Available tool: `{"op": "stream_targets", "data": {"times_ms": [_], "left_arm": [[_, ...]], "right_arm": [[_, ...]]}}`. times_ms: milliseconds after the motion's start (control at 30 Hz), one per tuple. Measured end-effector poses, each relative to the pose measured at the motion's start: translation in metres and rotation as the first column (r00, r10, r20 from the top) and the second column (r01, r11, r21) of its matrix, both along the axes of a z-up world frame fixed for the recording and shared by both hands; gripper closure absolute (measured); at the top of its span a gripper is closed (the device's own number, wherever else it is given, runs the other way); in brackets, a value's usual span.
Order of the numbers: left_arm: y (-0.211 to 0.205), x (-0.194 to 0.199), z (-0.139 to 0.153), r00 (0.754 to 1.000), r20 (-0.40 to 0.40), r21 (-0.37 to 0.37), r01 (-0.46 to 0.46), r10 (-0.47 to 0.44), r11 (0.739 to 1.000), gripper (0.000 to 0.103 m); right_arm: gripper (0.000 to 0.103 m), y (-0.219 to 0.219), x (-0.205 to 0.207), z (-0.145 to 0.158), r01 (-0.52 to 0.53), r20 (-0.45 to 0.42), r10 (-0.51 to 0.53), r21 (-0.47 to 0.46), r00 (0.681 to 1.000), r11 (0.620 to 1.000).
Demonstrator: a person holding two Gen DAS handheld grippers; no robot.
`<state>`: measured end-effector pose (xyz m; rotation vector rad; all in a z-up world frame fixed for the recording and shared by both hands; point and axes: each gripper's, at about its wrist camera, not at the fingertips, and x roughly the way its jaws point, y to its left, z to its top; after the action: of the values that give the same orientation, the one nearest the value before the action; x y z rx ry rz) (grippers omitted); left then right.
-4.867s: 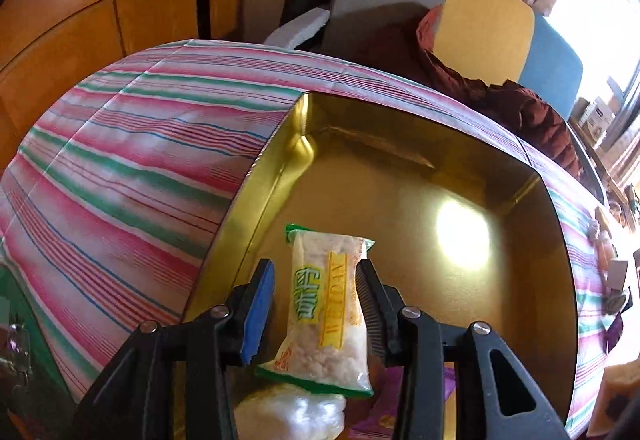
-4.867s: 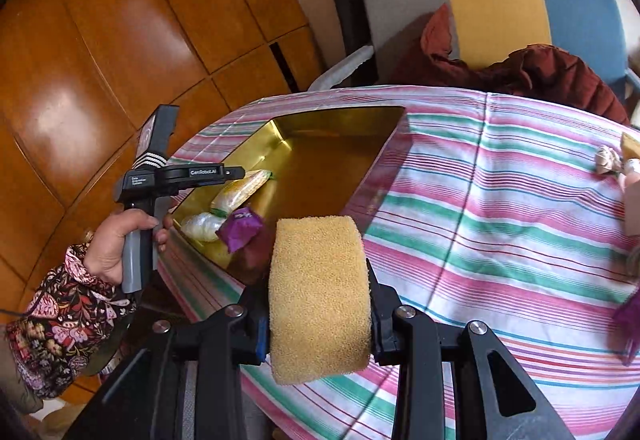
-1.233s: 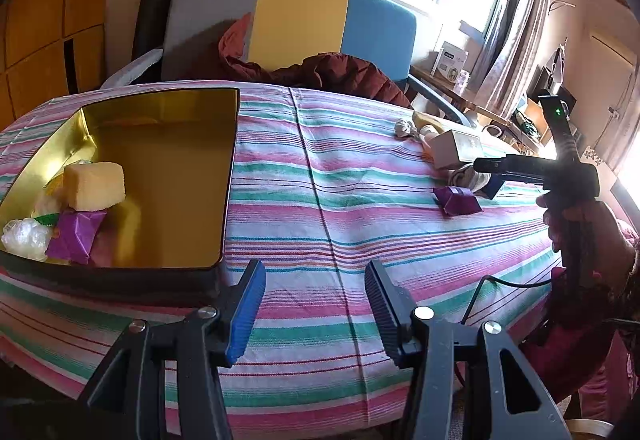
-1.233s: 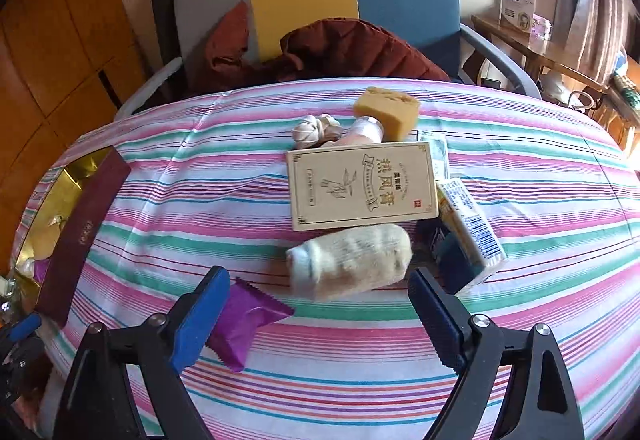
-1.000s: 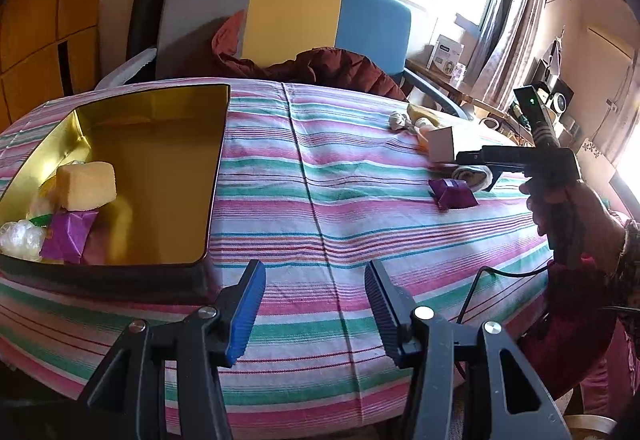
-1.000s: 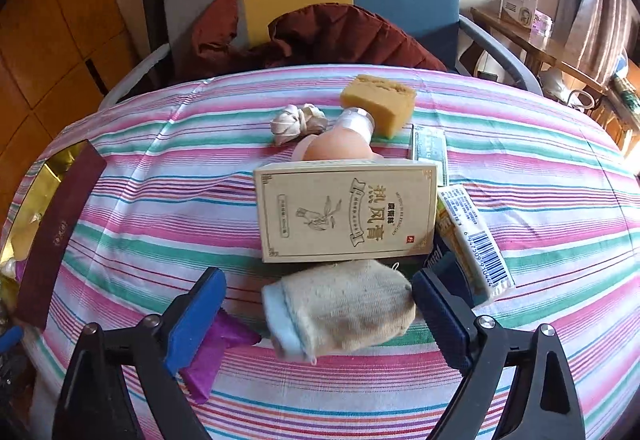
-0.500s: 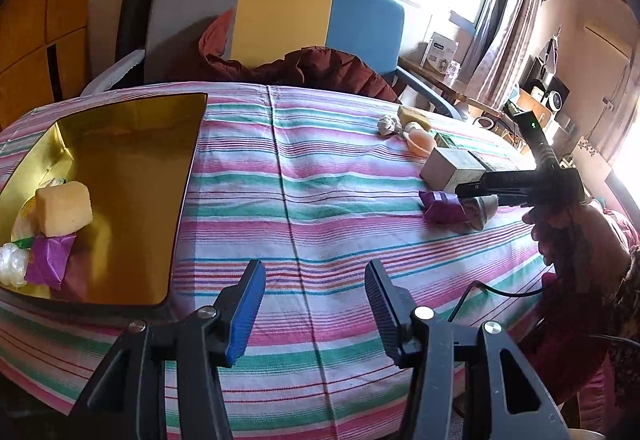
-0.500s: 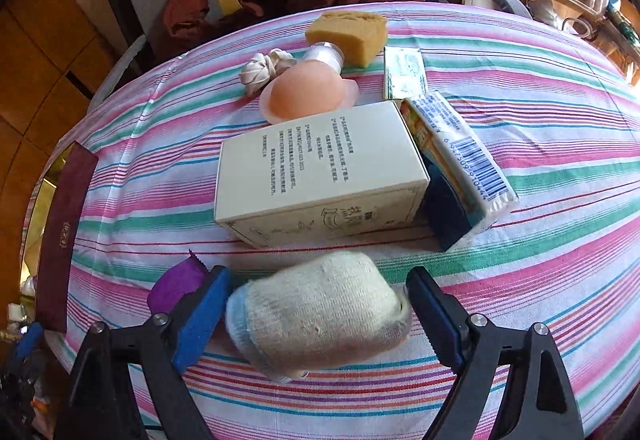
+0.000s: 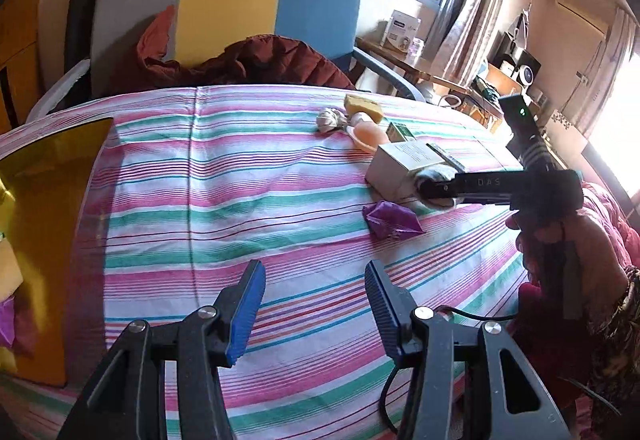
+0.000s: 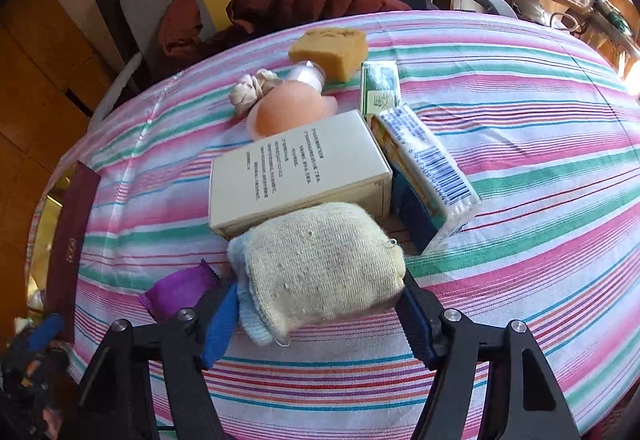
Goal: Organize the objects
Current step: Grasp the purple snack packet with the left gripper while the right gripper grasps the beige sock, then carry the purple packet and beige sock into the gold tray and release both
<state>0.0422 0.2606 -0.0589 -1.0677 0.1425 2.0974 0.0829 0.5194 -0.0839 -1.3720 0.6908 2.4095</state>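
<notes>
My right gripper [image 10: 320, 304] is shut on a rolled cream sock [image 10: 320, 260], low over the striped tablecloth [image 10: 520, 168]. The sock sits in front of a white box [image 10: 296, 168]. A purple packet [image 10: 180, 290] lies just left of the gripper and also shows in the left wrist view [image 9: 390, 220]. My left gripper [image 9: 316, 304] is open and empty above the cloth near the table's front edge. The gold tin [image 9: 44, 192] stands at the left with a purple packet [image 9: 6, 320] inside.
Behind the white box lie an orange round bottle [image 10: 286, 112], a yellow sponge [image 10: 332, 48], a knotted cloth [image 10: 250, 88], a green carton [image 10: 378, 88] and a barcoded packet [image 10: 428, 168]. A dark red lid [image 10: 74, 236] leans on the tin. A chair [image 9: 224, 4] with a maroon coat stands behind the table.
My right gripper has closed in around the sock and its jaws now press on it. My left gripper has swung right, away from the tin, still open.
</notes>
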Motion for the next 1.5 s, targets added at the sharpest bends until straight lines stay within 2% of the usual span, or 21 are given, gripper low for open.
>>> {"op": "stream_targets", "data": {"times_ms": [67,133,200,300,400,467,533,633,700,833,1067,1200,1267,1367,1500], "left_arm": [[0.018,0.0,-0.002,1.0,-0.001,-0.016,0.028,-0.028,0.999,0.045],[0.038,-0.002,-0.003,0.997,0.014,-0.022,0.071,-0.071,0.997,0.043],[0.059,-0.005,-0.005,0.993,0.043,-0.024,0.107,-0.106,0.994,0.037],[0.087,-0.01,-0.007,0.989,0.056,-0.037,0.136,-0.133,0.99,0.037],[0.115,-0.013,-0.01,0.986,0.028,-0.067,0.163,-0.161,0.984,0.036],[0.13,-0.016,-0.015,0.985,0.02,-0.105,0.173,-0.172,0.979,0.036],[0.138,-0.02,-0.024,0.981,0.024,-0.105,0.192,-0.19,0.976,0.037],[0.132,-0.025,-0.039,0.984,0.065,-0.098,0.174,-0.168,0.98,0.051],[0.119,-0.025,-0.045,0.985,0.08,-0.064,0.157,-0.152,0.985,0.051],[0.101,-0.021,-0.052,0.988,0.069,-0.06,0.146,-0.141,0.987,0.051],[0.117,-0.012,-0.051,0.986,0.013,-0.14,0.168,-0.168,0.976,0.05],[0.119,-0.011,-0.055,0.983,-0.036,-0.141,0.176,-0.183,0.974,0.051],[0.11,-0.011,-0.057,0.983,-0.056,-0.103,0.169,-0.176,0.98,0.056],[0.102,-0.009,-0.058,0.985,-0.079,-0.099,0.148,-0.156,0.984,0.064],[0.093,-0.009,-0.058,0.986,-0.076,-0.07,0.144,-0.149,0.987,0.065]], "right_arm": [[0.032,0.007,0.002,0.004,0.029,-0.032,-0.029,-0.014,0.999,0.999],[0.032,0.012,0.004,0.004,0.05,-0.034,-0.05,-0.021,0.998,0.999],[0.032,0.015,0.005,0.002,0.062,-0.034,-0.063,-0.046,0.997,0.997],[0.032,0.017,0.007,0.0,0.07,-0.04,-0.073,-0.078,0.997,0.994],[0.032,0.016,0.005,-0.001,0.074,-0.039,-0.077,-0.072,0.996,0.995],[0.032,0.018,0.003,-0.002,0.077,-0.038,-0.08,-0.074,0.996,0.994],[0.032,0.019,0.004,-0.002,0.078,-0.039,-0.082,-0.08,0.996,0.994],[0.032,0.019,0.004,-0.003,0.079,-0.04,-0.083,-0.084,0.996,0.993],[0.032,0.019,0.003,-0.003,0.077,-0.043,-0.081,-0.088,0.996,0.993],[0.032,0.017,0.002,-0.001,0.067,-0.05,-0.072,-0.088,0.996,0.994],[0.032,0.016,0.001,-0.004,0.062,-0.041,-0.066,-0.093,0.997,0.994],[0.032,0.015,0.0,-0.006,0.052,-0.04,-0.056,-0.098,0.998,0.994],[0.032,0.013,-0.001,-0.007,0.043,-0.039,-0.047,-0.107,0.998,0.993],[0.032,0.009,-0.004,-0.009,0.019,-0.039,-0.024,-0.116,0.999,0.993],[0.032,-0.001,-0.007,-0.01,-0.028,-0.045,0.023,-0.125,0.999,0.992]]}}
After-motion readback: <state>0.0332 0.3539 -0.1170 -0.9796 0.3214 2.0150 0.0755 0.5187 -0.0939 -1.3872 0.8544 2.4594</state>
